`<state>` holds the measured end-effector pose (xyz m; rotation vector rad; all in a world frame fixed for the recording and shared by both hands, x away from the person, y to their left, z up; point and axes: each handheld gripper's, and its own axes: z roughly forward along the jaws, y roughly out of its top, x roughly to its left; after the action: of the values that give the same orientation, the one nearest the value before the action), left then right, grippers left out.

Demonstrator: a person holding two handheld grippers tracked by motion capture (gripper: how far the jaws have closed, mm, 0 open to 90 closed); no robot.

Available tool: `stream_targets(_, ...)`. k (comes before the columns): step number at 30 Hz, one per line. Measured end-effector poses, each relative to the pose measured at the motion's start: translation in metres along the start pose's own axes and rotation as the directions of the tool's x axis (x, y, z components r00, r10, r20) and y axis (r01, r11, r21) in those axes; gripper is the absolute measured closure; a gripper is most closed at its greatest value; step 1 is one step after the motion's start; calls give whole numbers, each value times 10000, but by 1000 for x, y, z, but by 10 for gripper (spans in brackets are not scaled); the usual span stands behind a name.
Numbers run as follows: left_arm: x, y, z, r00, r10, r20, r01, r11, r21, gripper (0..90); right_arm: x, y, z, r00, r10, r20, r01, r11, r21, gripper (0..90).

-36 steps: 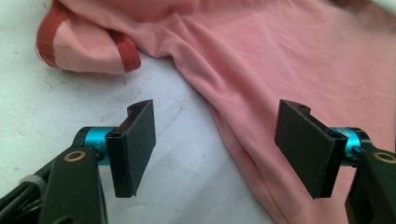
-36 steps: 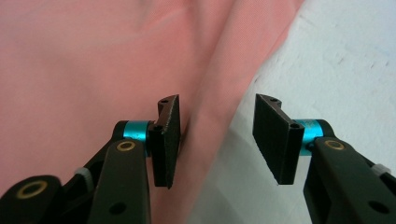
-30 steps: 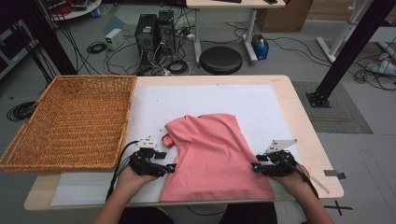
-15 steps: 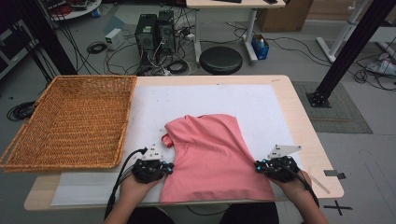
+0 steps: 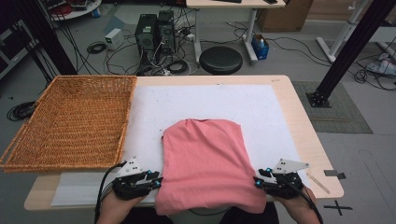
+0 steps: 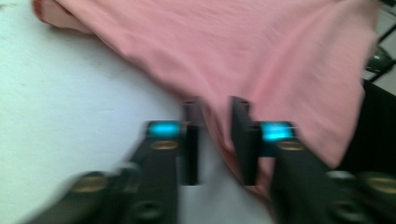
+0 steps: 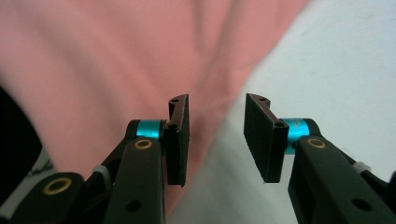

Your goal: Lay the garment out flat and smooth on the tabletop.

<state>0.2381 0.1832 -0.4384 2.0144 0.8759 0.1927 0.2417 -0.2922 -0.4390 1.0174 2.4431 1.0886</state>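
Wooden bench [image 5: 306, 140] under a white sheet [image 5: 205, 102], wicker basket [image 5: 70, 119] beyond the left tool [image 5: 158, 183], pink shirt [image 5: 205, 161] spread flat between both tools with its hem over the near edge, left tool and right tool [image 5: 256, 182] just reopened, jaws apart at its side edges, gripping nothing.

Both tools black [image 5: 159, 181] [image 5: 256, 182] — cyan rings, brass screws, grey top plates, black cables.
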Motion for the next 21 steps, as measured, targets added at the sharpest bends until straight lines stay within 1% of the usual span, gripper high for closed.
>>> stream_targets(1,0,1,2,10000,-42,-8,42,10000,21,590,-2,1,-1,9999,131,105,-129,9998,-161,600)
stream_targets(2,0,1,5,9999,-80,-62,81,9999,143,533,-3,2,-1,9994,290,199,-285,9994,-220,586)
stream_targets(3,0,1,8,10000,-57,-27,58,9995,312,519,-5,2,0,9992,389,136,-387,9991,-172,586)
stream_targets(5,-2,-1,16,10000,45,-4,-45,9988,487,520,-4,1,3,9998,218,22,-218,9998,34,588)
stream_targets(6,-3,-3,19,9999,105,-89,-100,9984,565,522,-2,-1,6,9998,181,-102,-179,9996,237,611)
stream_targets(7,-5,-4,20,9991,293,-294,-281,9987,421,549,0,-4,9,10000,46,-69,-44,9995,304,640)
stream_targets(8,-6,-4,20,9990,379,-215,-370,9984,423,666,2,-5,8,10000,-60,-63,60,9999,121,726)
stream_targets(9,-8,-4,22,9984,456,-330,-443,9982,406,740,4,-6,8,9997,-149,-211,151,9998,105,796)
stream_targets(10,-9,-4,22,9977,586,-331,-574,9976,383,820,6,-6,8,9993,-264,-258,267,9996,121,850)
stream_targets(11,-10,-5,22,9980,594,-233,-584,9975,392,870,8,-5,8,9989,-378,-294,383,9992,148,872)
stream_targets(13,-12,-6,16,9977,642,-231,-635,9975,320,873,12,-4,5,9987,-367,-359,377,9989,294,876)
stream_targets(15,-13,-8,5,9984,548,-164,-548,9985,-33,875,16,-4,0,9984,-434,-351,445,9986,294,877)
stream_targets(16,-13,-9,-3,9986,508,-129,-511,9985,-215,875,18,-5,-5,9985,-453,-311,460,9987,203,877)
stream_targets(18,-16,-14,-16,9991,433,-29,-434,9978,-498,875,22,-7,-14,9985,-380,-398,377,9993,-65,878)
stream_targets(19,-18,-17,-21,9992,404,26,-402,9976,-555,875,24,-9,-18,9985,-274,-471,265,9994,-202,877)
stream_targets(20,-19,-21,-23,9993,348,125,-341,9979,-552,875,27,-11,-21,9982,-264,-541,250,9993,-261,877)
stream_targets(21,-20,-25,-24,9994,299,184,-290,9983,-509,874,31,-14,-21,9979,-287,-589,275,9994,-207,876)
